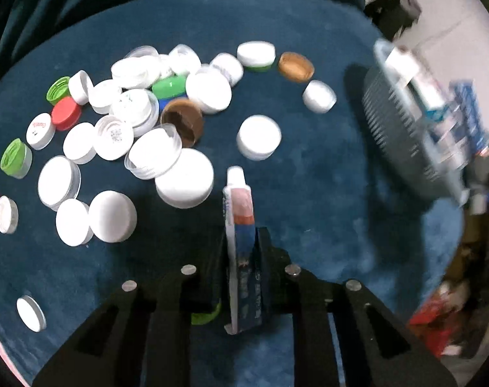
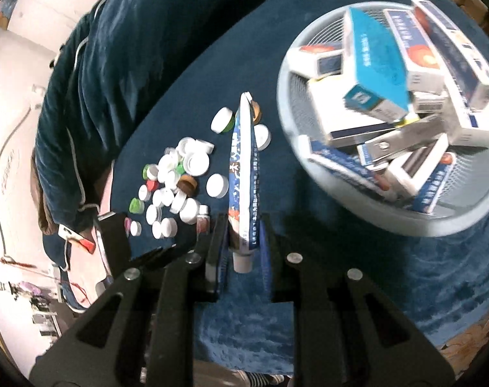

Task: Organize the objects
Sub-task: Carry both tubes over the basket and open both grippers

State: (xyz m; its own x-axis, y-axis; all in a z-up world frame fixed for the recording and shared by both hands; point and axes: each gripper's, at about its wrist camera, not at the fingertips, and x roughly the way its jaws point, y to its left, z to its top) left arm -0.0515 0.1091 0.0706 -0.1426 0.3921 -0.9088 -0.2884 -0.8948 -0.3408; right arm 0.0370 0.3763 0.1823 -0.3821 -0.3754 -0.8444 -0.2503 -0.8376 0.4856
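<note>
We have a toothpaste tube in each hand. The left hand-held gripper (image 1: 241,258) is clamped narrow on a toothpaste tube (image 1: 241,225) whose white cap points forward, away from us, so its long axis runs straight along the fingers. The right hand-held gripper (image 2: 242,245) pinches a second toothpaste tube (image 2: 244,167) near its cap end, cap toward the camera and crimped tail pointing forward.

The round slatted basket (image 2: 309,148), already piled with small cartons (image 2: 373,64), sits on the blue-clothed counter (image 1: 309,193). From the left gripper it lies forward and to the right, well apart; from the right gripper it lies forward-right and close, its rim just beside the tube's tail. We judge the right hand the nearer one to drop its tube in; a short swing rightward should bring the tail over the rim.

The scatter of bottle caps (image 1: 131,122) stays to the left of both tubes, unsorted.
</note>
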